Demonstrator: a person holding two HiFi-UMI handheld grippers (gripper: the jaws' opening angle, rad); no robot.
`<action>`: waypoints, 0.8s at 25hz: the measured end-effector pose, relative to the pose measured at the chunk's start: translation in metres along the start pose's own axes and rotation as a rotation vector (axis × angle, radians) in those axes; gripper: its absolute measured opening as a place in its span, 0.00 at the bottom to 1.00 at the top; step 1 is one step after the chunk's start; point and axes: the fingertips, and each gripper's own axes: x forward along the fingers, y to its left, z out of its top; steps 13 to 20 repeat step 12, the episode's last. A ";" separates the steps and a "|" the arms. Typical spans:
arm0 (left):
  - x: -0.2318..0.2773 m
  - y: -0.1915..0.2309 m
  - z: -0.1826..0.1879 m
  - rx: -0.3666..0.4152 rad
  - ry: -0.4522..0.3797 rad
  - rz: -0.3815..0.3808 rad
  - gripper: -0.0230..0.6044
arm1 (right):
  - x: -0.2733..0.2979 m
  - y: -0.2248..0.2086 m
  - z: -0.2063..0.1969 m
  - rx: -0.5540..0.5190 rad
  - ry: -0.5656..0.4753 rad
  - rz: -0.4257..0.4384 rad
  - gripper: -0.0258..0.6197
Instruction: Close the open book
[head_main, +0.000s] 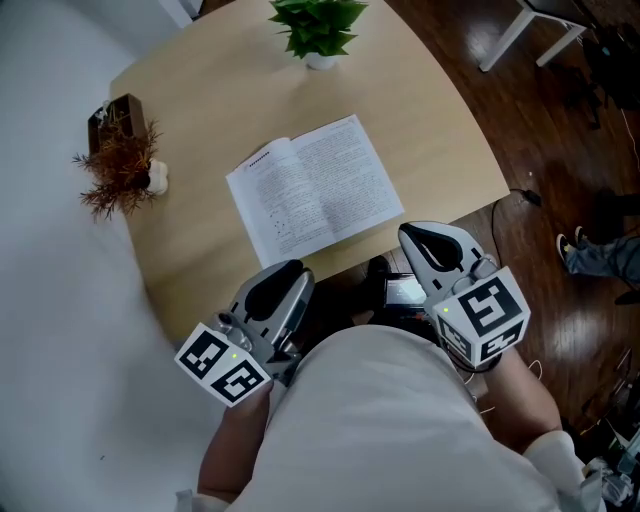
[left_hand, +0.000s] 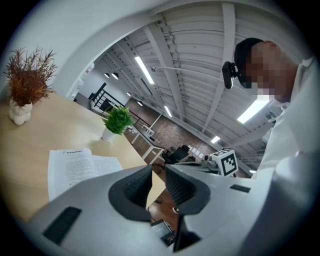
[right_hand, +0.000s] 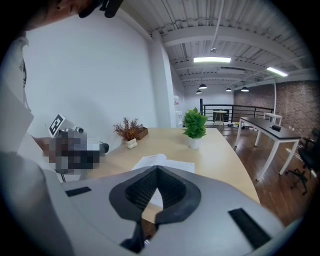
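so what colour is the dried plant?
Reddish-brown dried plant, clearest in the left gripper view.

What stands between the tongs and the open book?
Nothing visible. The open book lies on the table just ahead of the left tongs and right tongs; the green plant and dried plant stand aside.

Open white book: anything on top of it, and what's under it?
Nothing lies on the open white book; both printed pages are bare. It rests flat on the light wooden table. Whatever the pages cover cannot be seen.
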 end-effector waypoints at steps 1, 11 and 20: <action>-0.003 0.000 0.002 0.006 -0.004 0.001 0.15 | -0.001 0.002 0.002 -0.005 -0.007 -0.003 0.04; -0.026 -0.008 -0.007 0.025 -0.001 -0.010 0.15 | -0.011 0.019 0.006 -0.017 -0.033 -0.034 0.04; -0.027 -0.009 -0.008 0.023 0.001 -0.012 0.15 | -0.012 0.021 0.006 -0.017 -0.034 -0.035 0.04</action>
